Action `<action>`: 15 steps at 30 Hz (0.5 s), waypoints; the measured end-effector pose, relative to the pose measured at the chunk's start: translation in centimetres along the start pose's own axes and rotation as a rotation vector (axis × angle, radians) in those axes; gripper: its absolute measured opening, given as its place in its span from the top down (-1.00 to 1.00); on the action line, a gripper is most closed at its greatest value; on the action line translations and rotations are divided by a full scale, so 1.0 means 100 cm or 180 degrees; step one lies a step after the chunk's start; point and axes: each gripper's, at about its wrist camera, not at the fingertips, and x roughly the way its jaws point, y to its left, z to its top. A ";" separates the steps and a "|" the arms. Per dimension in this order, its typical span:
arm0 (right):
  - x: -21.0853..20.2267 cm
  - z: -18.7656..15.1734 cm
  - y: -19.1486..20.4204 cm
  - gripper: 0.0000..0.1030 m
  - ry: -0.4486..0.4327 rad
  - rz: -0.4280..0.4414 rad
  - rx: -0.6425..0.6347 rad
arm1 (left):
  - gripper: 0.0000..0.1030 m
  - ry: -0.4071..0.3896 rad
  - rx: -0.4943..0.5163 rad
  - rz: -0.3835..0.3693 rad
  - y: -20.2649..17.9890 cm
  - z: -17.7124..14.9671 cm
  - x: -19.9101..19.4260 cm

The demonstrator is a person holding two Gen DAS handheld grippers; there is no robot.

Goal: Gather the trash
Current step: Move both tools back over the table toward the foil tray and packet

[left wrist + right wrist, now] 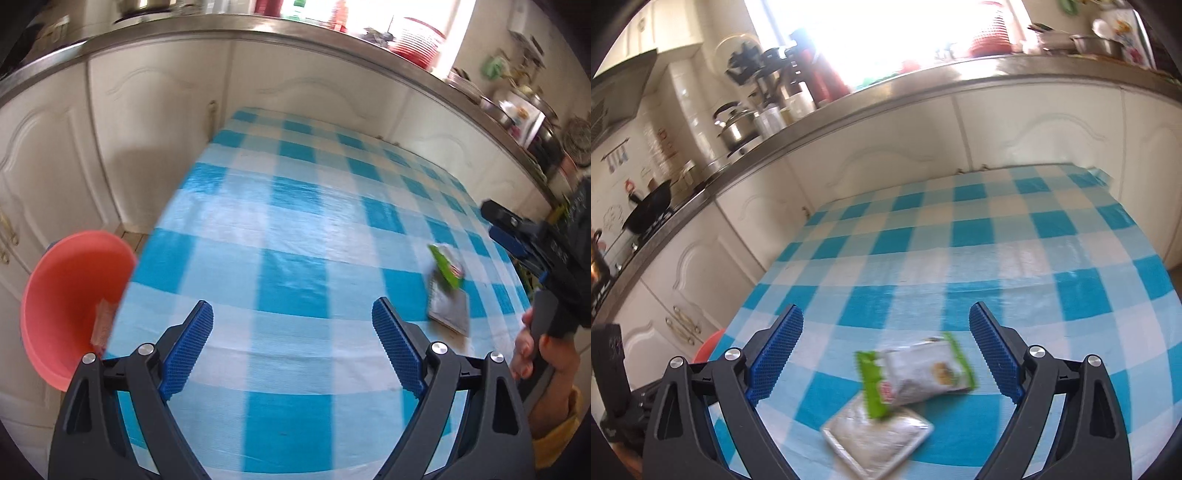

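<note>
Wrappers (pixel 916 373) lie on the checked cloth (pixel 997 258) between the right gripper's (pixel 886 350) wide-open, empty jaws.

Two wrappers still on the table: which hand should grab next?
Right. The green wrapper and silver packet lie between the right gripper's open fingers; the left gripper faces bare cloth.

Each gripper (pixel 291 347) has black arms, ribbed blue pads, silver screws; a yellow sleeve (pixel 565 432) shows.
</note>
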 end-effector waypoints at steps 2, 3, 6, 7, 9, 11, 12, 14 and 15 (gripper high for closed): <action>-0.004 0.001 -0.018 -0.76 -0.0015 -0.0019 0.0126 | -0.72 0.0027 0.0153 -0.0084 -0.018 -0.002 0.001; -0.005 0.002 -0.026 -0.76 0.0002 -0.0005 0.0170 | -0.72 0.0036 0.0259 -0.0122 -0.030 -0.004 0.002; -0.009 0.004 -0.045 -0.76 0.0006 -0.0029 0.0279 | -0.72 0.0066 0.0542 -0.0213 -0.060 -0.008 0.006; -0.010 0.004 -0.050 -0.76 0.0024 -0.0009 0.0308 | -0.72 0.0083 0.0627 -0.0249 -0.069 -0.009 0.008; -0.009 0.004 -0.059 -0.76 0.0088 0.0052 0.0339 | -0.72 0.0119 0.0757 -0.0309 -0.085 -0.013 0.013; -0.009 0.004 -0.065 -0.76 0.0116 0.0061 0.0351 | -0.72 0.0163 0.0847 -0.0376 -0.098 -0.016 0.018; -0.008 0.004 -0.067 -0.76 0.0152 0.0093 0.0353 | -0.72 0.0180 0.0905 -0.0395 -0.106 -0.017 0.021; -0.008 0.004 -0.071 -0.76 0.0169 0.0120 0.0367 | -0.72 0.0213 0.1003 -0.0398 -0.118 -0.018 0.027; -0.008 0.004 -0.073 -0.76 0.0171 0.0129 0.0382 | -0.72 0.0234 0.1043 -0.0409 -0.123 -0.018 0.030</action>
